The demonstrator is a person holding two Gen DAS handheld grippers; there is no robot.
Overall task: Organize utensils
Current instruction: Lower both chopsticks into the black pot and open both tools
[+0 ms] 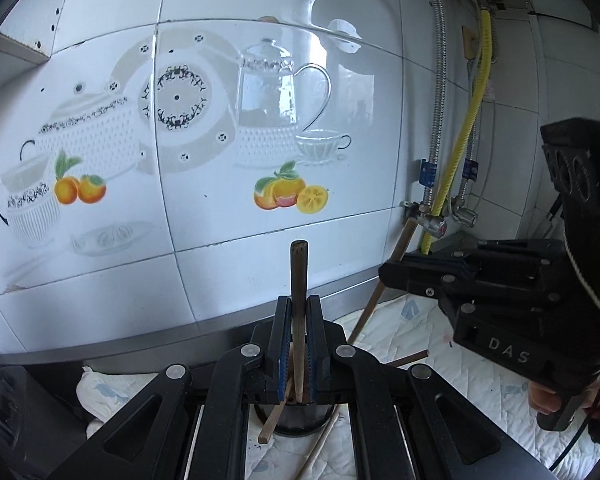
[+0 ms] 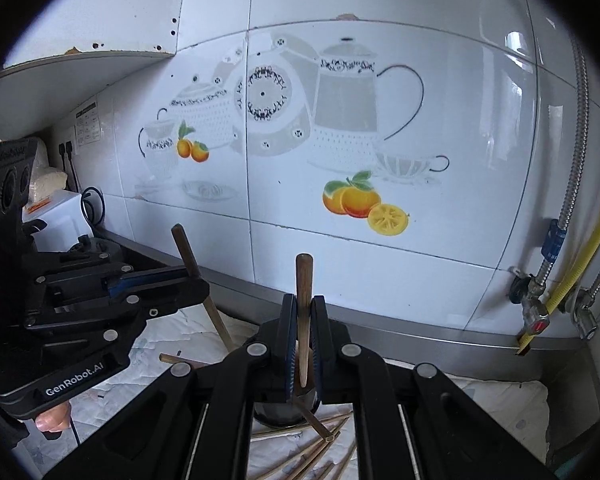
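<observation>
Tiled wall (image 1: 204, 208) with printed teapots backed a quilted cloth (image 1: 428, 344). Left wrist view: left gripper (image 1: 299, 360) was clamped on an upright dark chopstick (image 1: 299, 280), apparently poised over a dark cup (image 1: 300, 420) for dropping in; right gripper (image 1: 396, 266) pinched another stick (image 1: 404, 240).

Right wrist view: right gripper (image 2: 304, 356) was closed on a brown chopstick (image 2: 303, 300), tip down toward the cup (image 2: 278, 412). Loose chopsticks (image 2: 312, 452) lay on the cloth, awaiting collection.
</observation>
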